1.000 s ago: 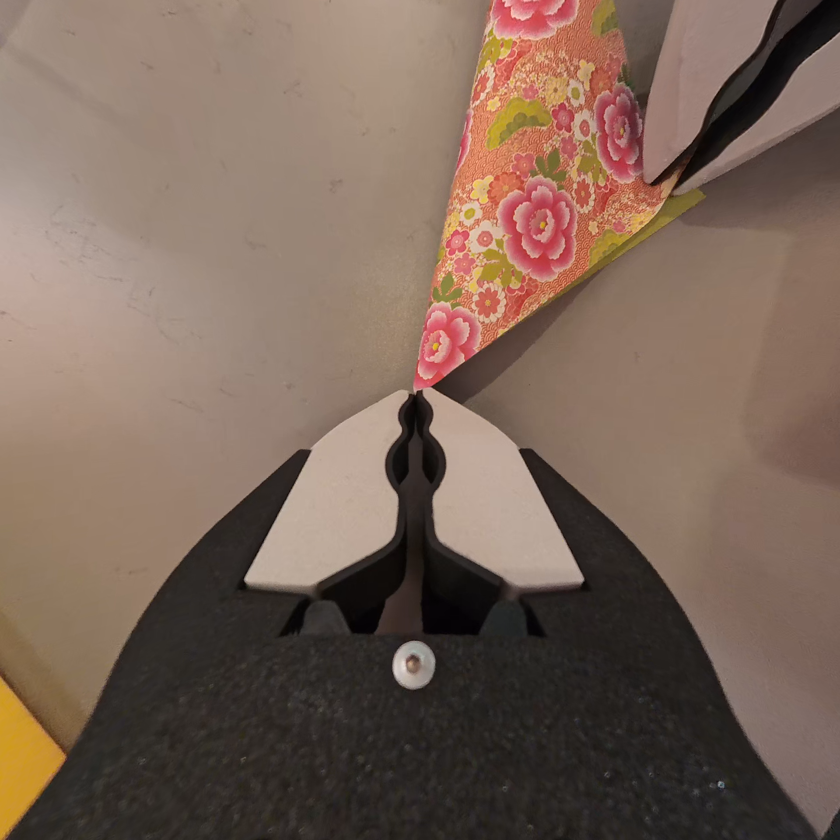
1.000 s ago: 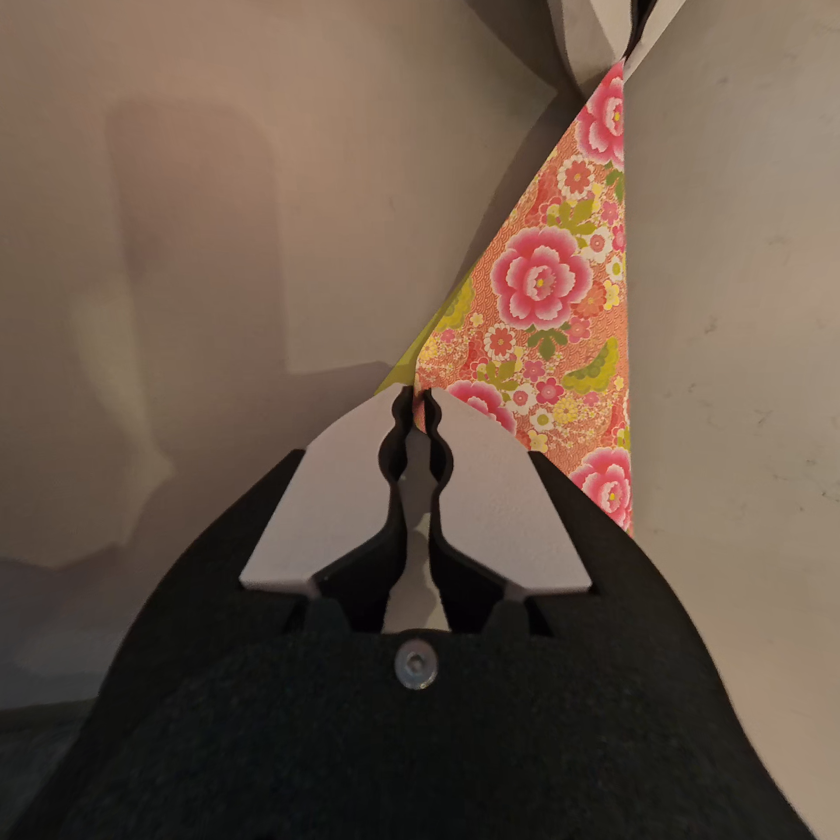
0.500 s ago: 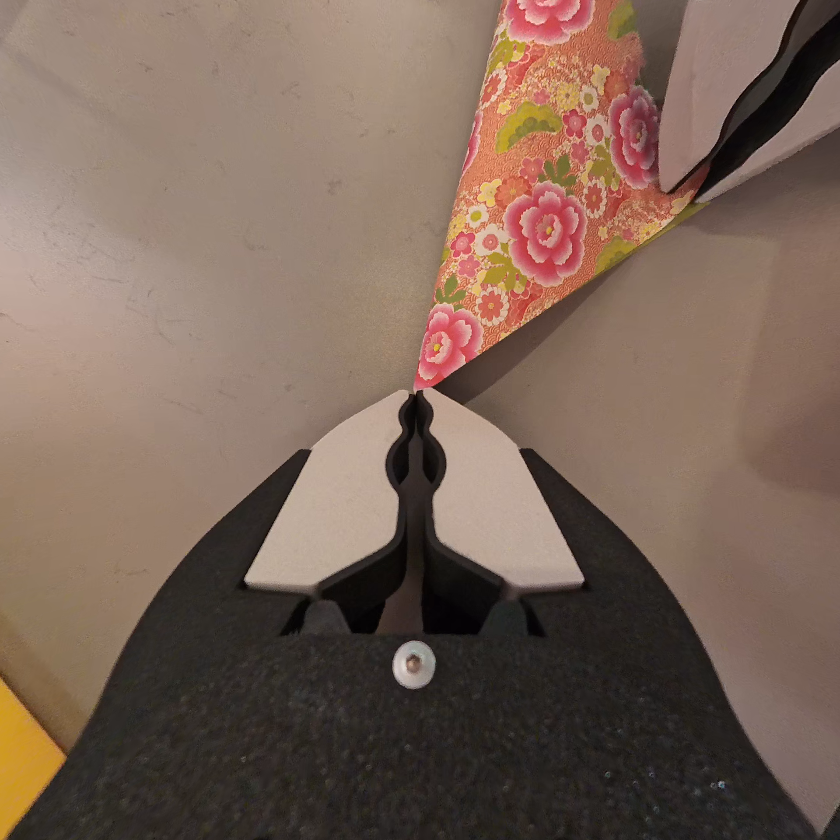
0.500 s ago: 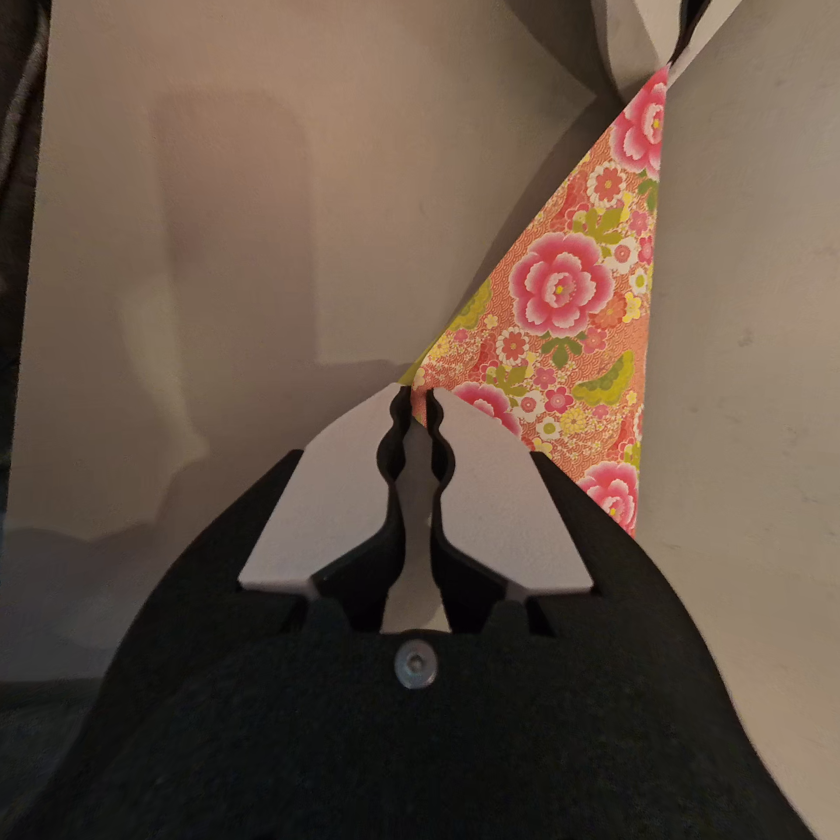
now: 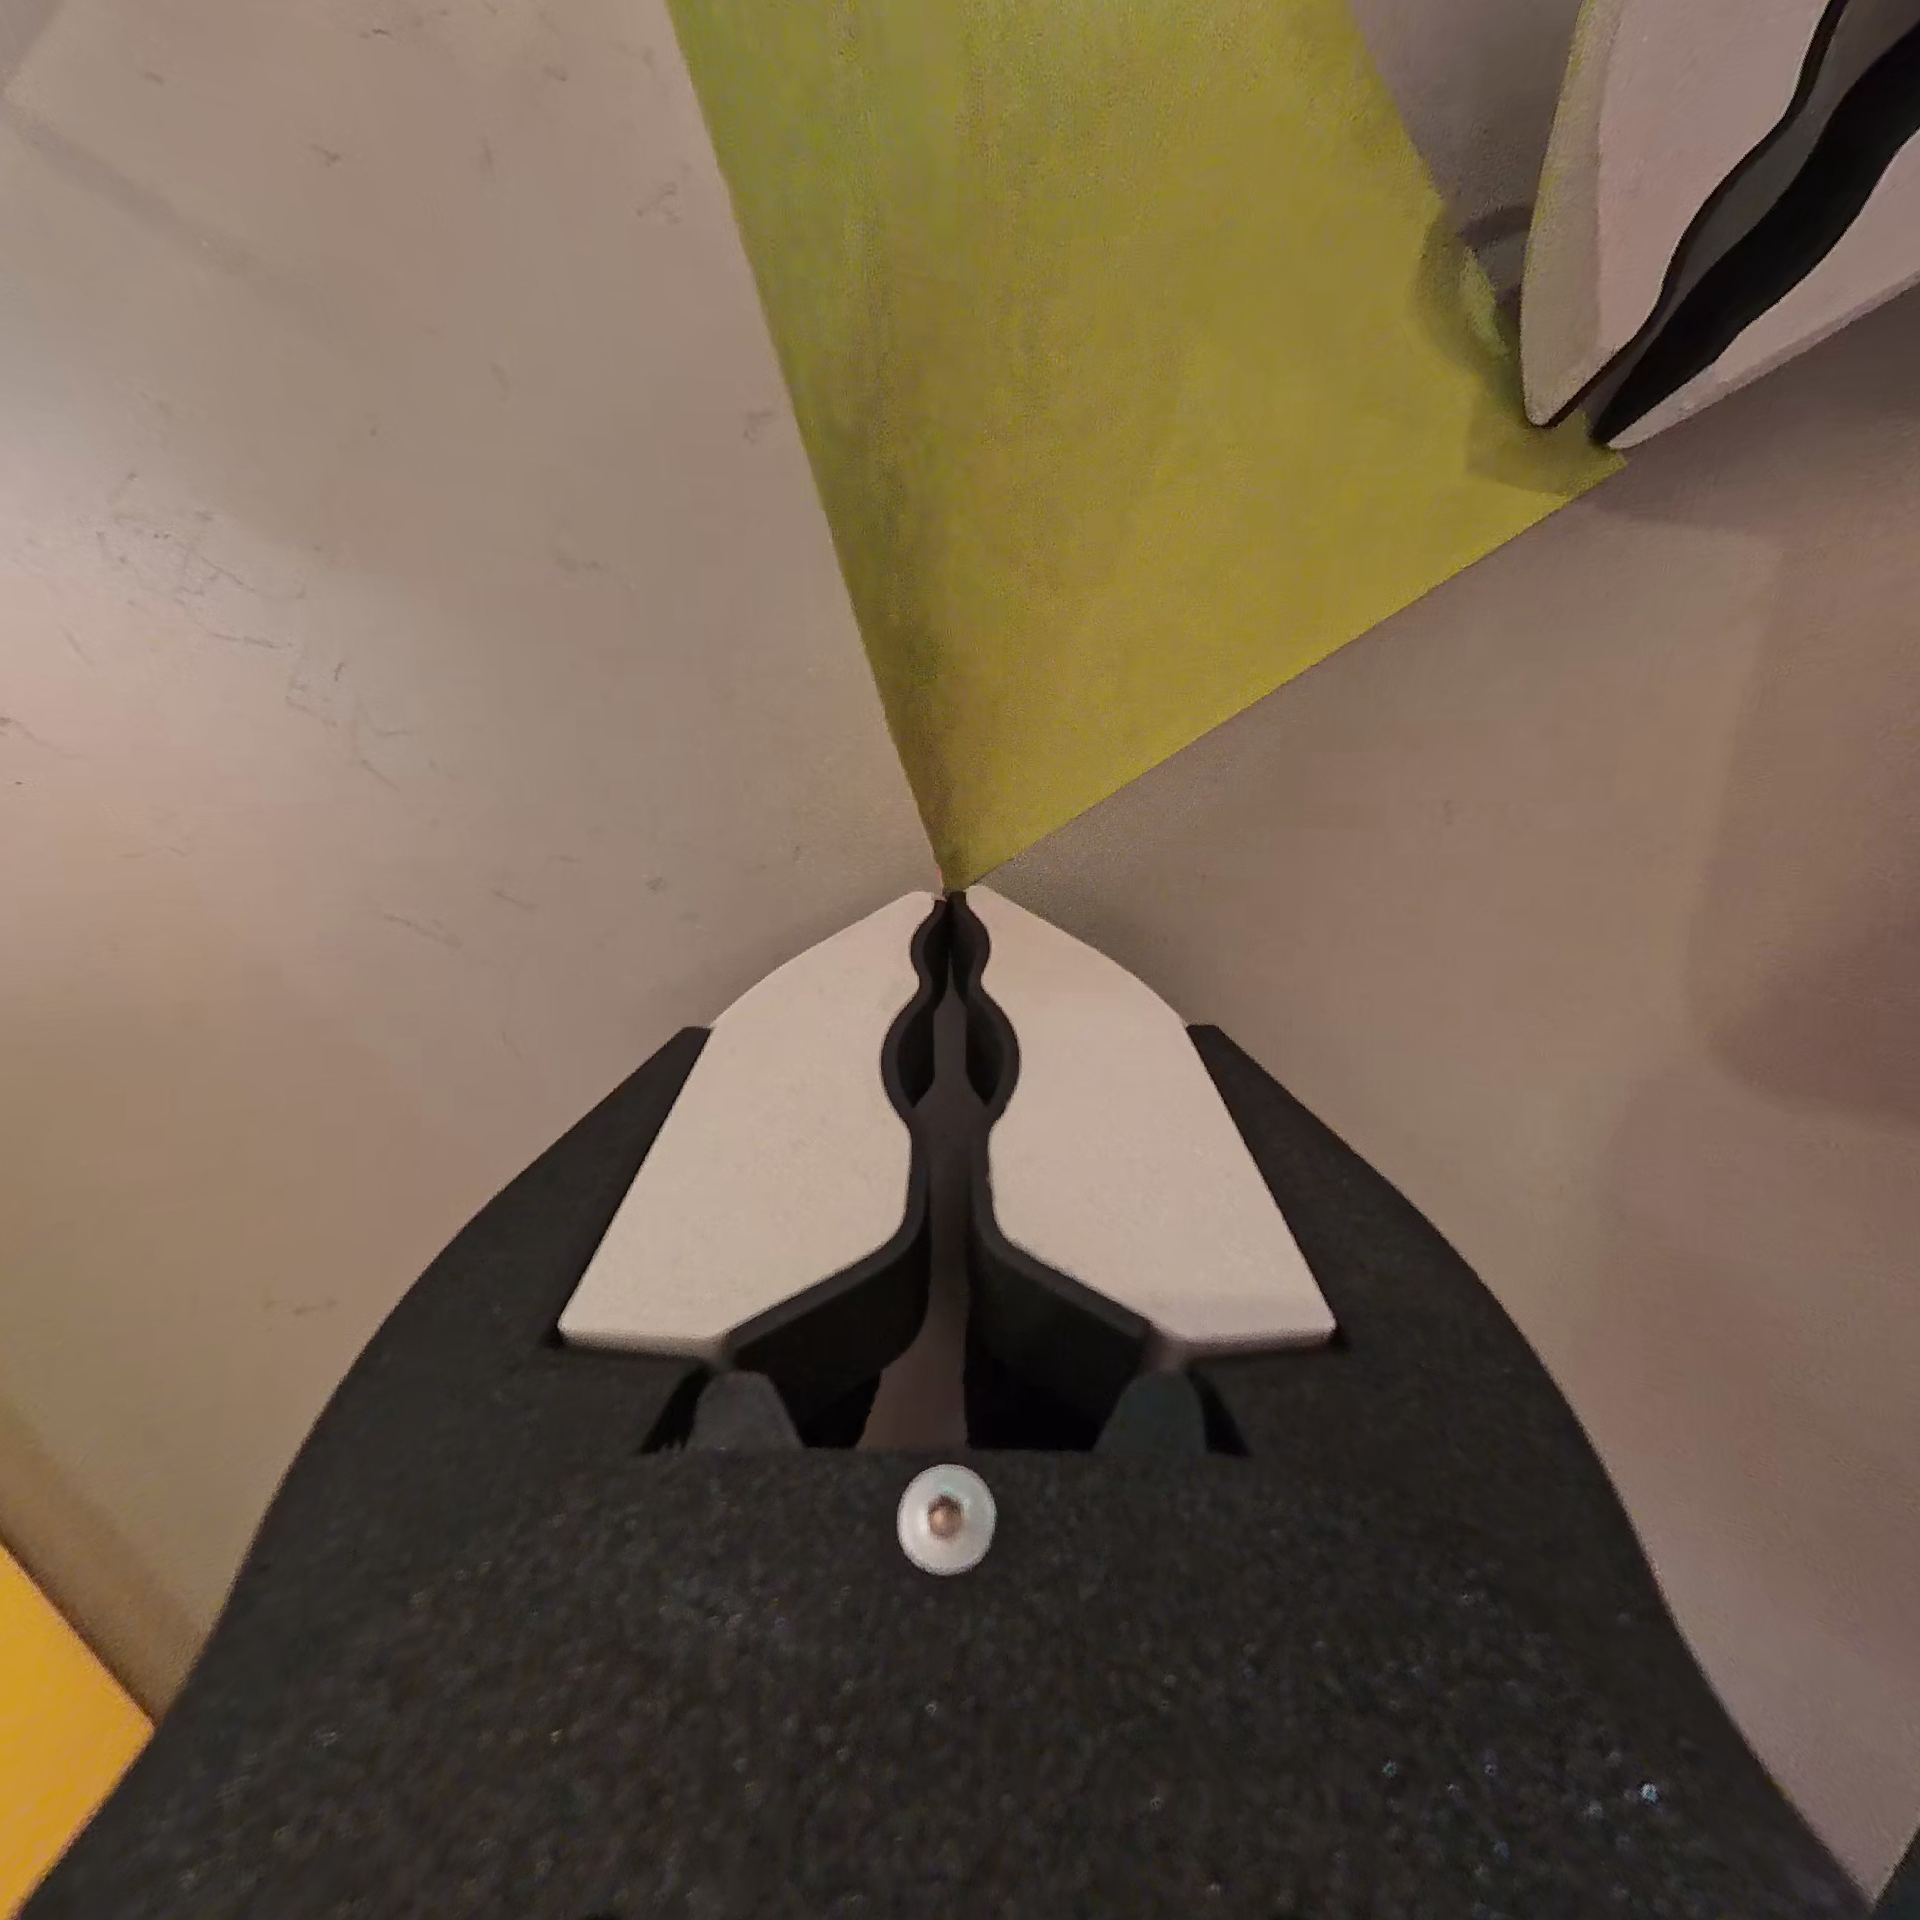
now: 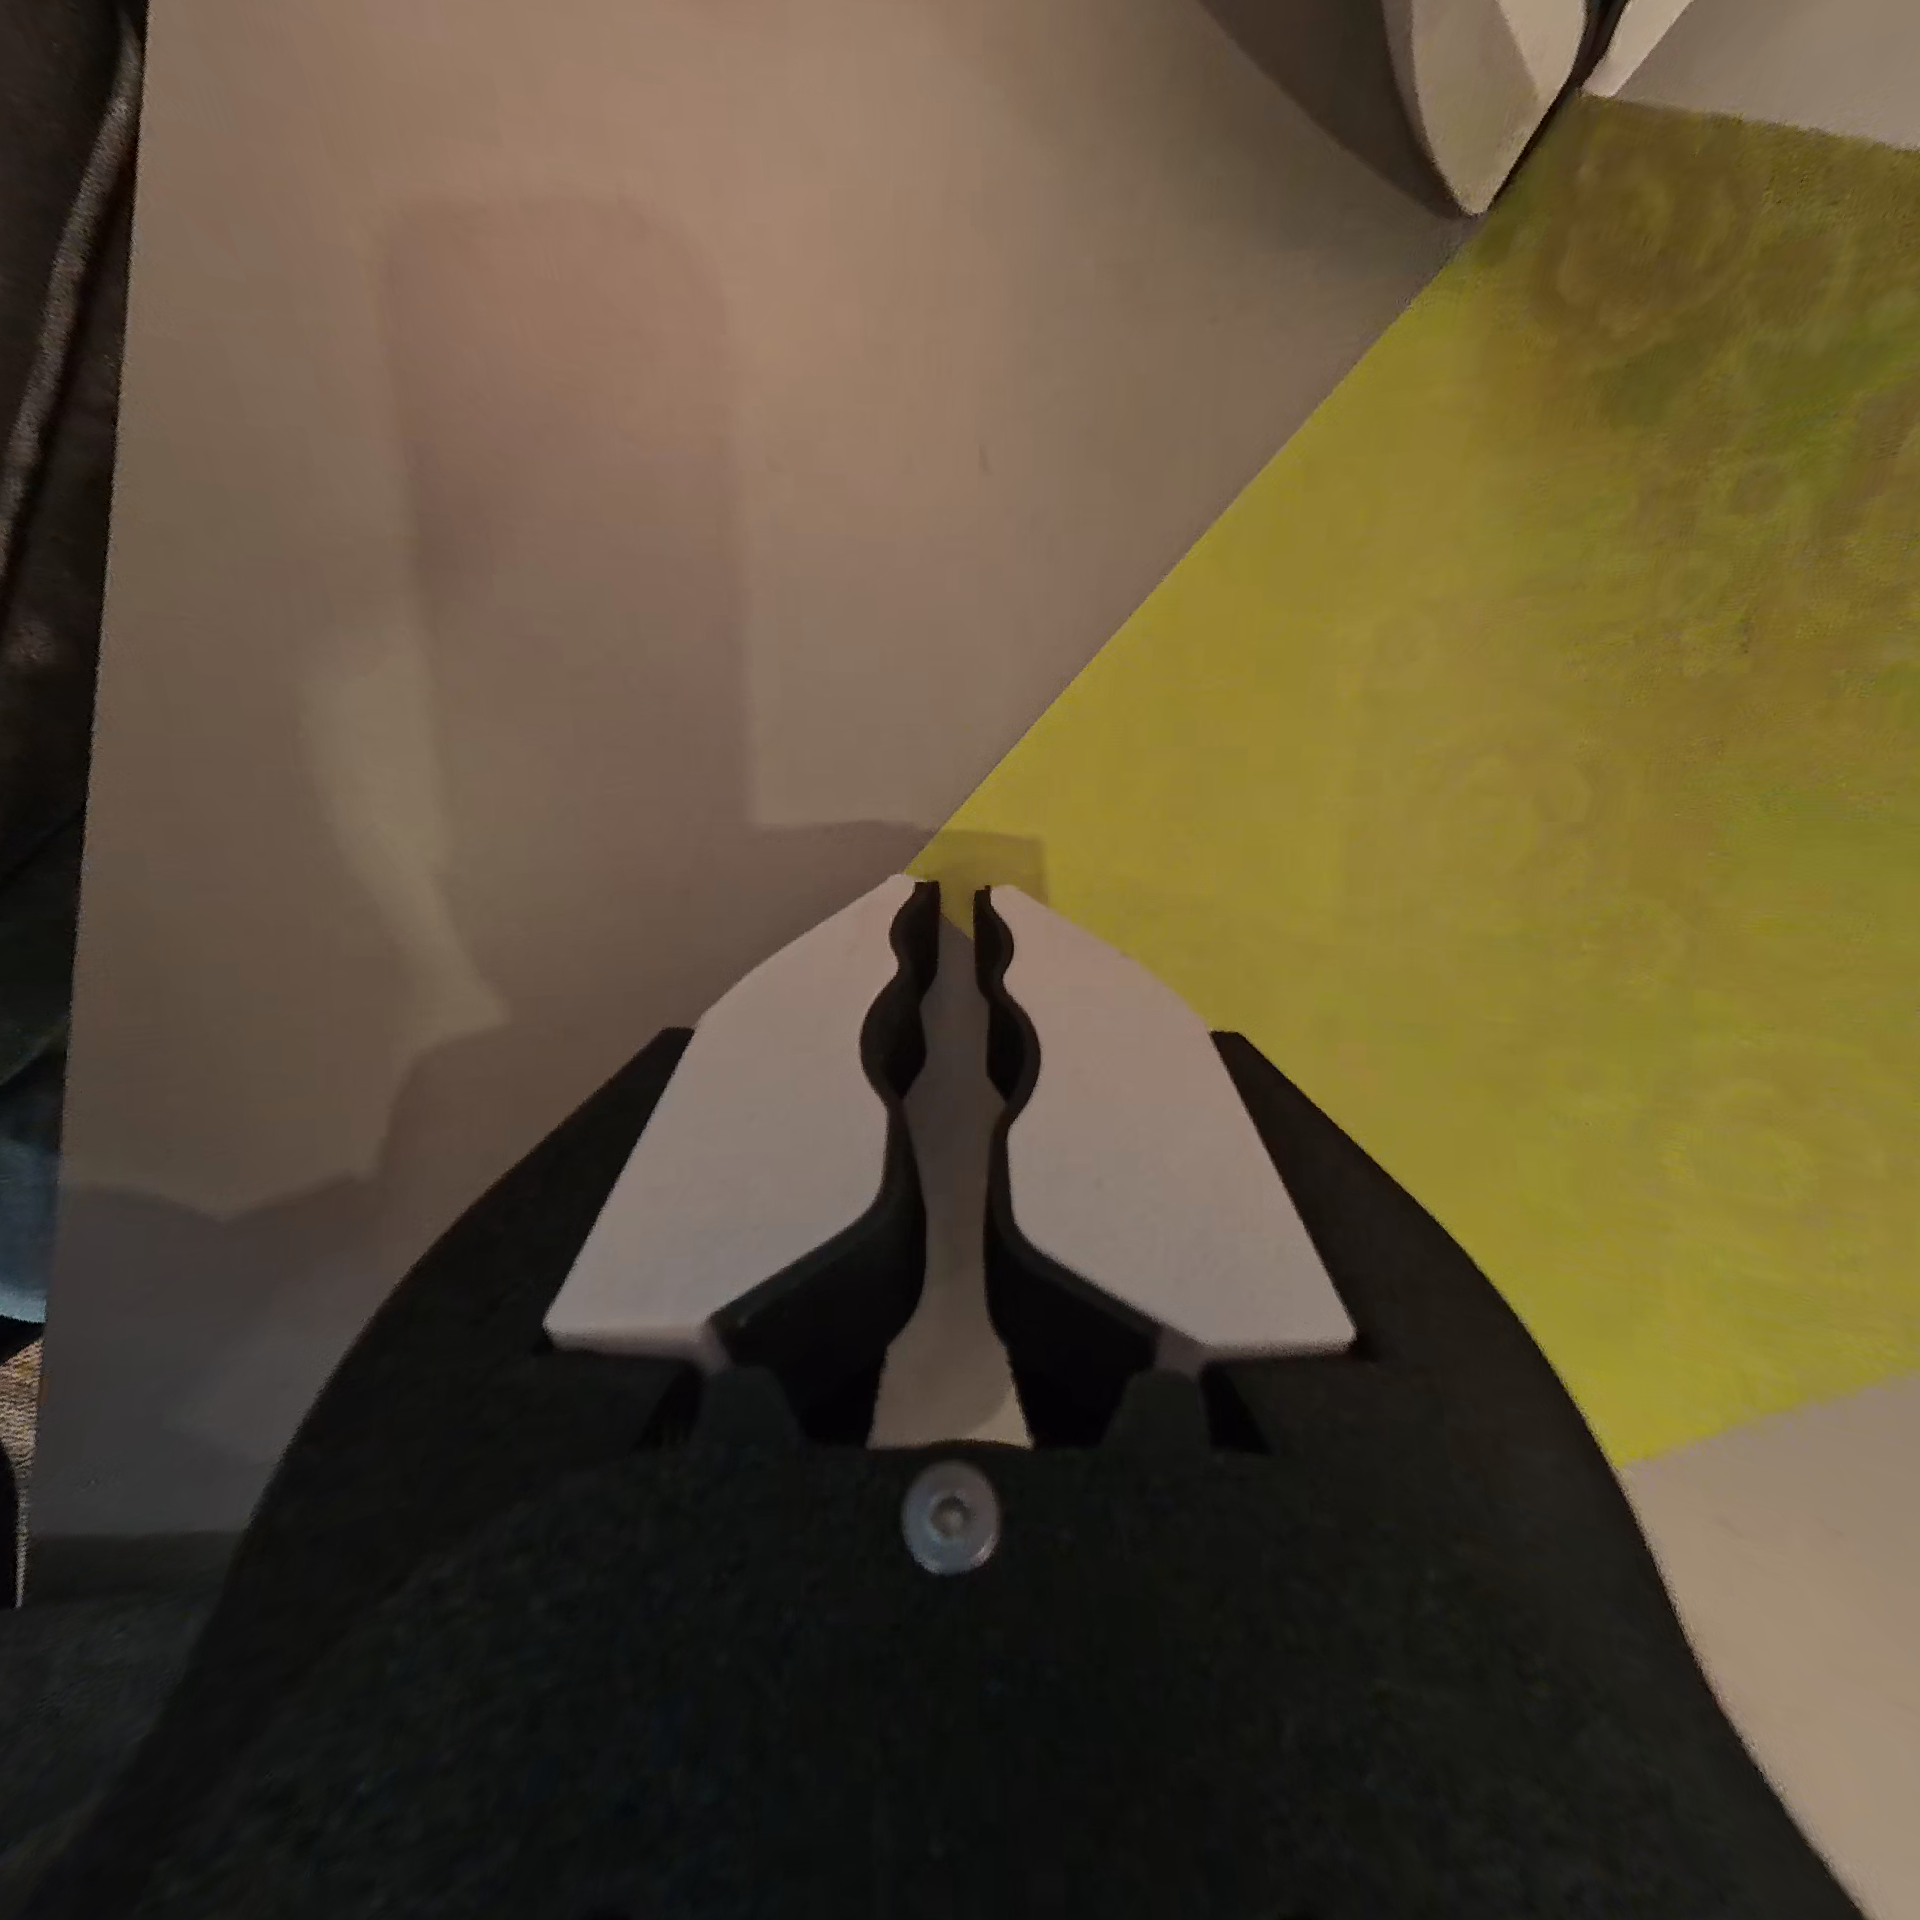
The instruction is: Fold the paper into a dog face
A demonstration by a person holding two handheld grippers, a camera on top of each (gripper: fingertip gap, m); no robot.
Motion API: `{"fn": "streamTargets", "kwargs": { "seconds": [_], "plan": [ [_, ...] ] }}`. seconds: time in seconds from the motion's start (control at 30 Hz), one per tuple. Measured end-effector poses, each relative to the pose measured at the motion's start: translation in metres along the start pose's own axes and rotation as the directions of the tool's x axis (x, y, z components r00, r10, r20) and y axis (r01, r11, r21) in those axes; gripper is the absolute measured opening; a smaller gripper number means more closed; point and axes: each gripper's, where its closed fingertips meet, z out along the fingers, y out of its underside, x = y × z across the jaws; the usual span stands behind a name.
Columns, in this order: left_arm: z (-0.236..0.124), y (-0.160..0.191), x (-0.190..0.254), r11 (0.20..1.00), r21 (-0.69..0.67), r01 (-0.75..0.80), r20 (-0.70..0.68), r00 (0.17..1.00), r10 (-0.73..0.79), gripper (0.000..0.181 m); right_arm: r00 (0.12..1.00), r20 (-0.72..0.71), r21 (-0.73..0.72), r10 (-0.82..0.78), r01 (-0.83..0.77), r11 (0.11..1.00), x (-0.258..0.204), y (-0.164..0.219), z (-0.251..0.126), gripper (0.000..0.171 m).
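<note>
The paper (image 5: 1060, 436) shows its plain yellow-green side, spread over the grey table (image 5: 364, 623). In the right wrist view, the paper (image 6: 1507, 831) has a faint flower print showing through. My left gripper (image 5: 951, 896) is shut on the paper's near corner. It also shows at the top of the right wrist view (image 6: 1496, 156). My right gripper (image 6: 957, 888) pinches another corner, with its jaws a narrow gap apart. It shows at the top right of the left wrist view (image 5: 1579, 421), where the paper wrinkles beside it.
A yellow object (image 5: 52, 1714) lies at the lower left edge of the left wrist view. The table's edge and dark cloth (image 6: 52, 520) run down the left side of the right wrist view. Some 15 cm of space lies between my two pairs of fingers.
The pink floral face that lay between the grippers is gone and the plain yellow-green side now shows over a wider area. Both grippers stay at nearly the same places.
</note>
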Motion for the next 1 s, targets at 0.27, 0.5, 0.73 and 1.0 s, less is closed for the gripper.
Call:
{"fn": "streamTargets", "kwargs": {
  "seconds": [0.27,0.5,0.73,1.0],
  "plan": [
    [0.000,-0.001,0.001,1.000,0.005,-0.011,-0.002,1.000,0.011,0.000,0.982,-0.117,0.223,0.146,-0.118,0.968,0.049,-0.018,-0.044,0.016],
    [0.001,-0.002,0.003,1.000,0.000,-0.026,-0.002,1.000,0.026,0.000,0.923,-0.006,0.478,0.385,-0.336,0.811,0.125,-0.050,-0.100,0.031],
    [0.000,-0.001,0.003,1.000,-0.005,-0.027,-0.007,1.000,0.027,0.000,0.937,0.132,0.372,0.322,-0.348,0.860,0.117,-0.058,-0.076,0.000],
    [-0.002,0.003,-0.002,0.999,-0.020,0.047,-0.025,0.999,-0.048,0.000,0.946,-0.324,0.162,0.022,0.033,0.986,0.102,-0.037,-0.063,0.000]
  ]
}}
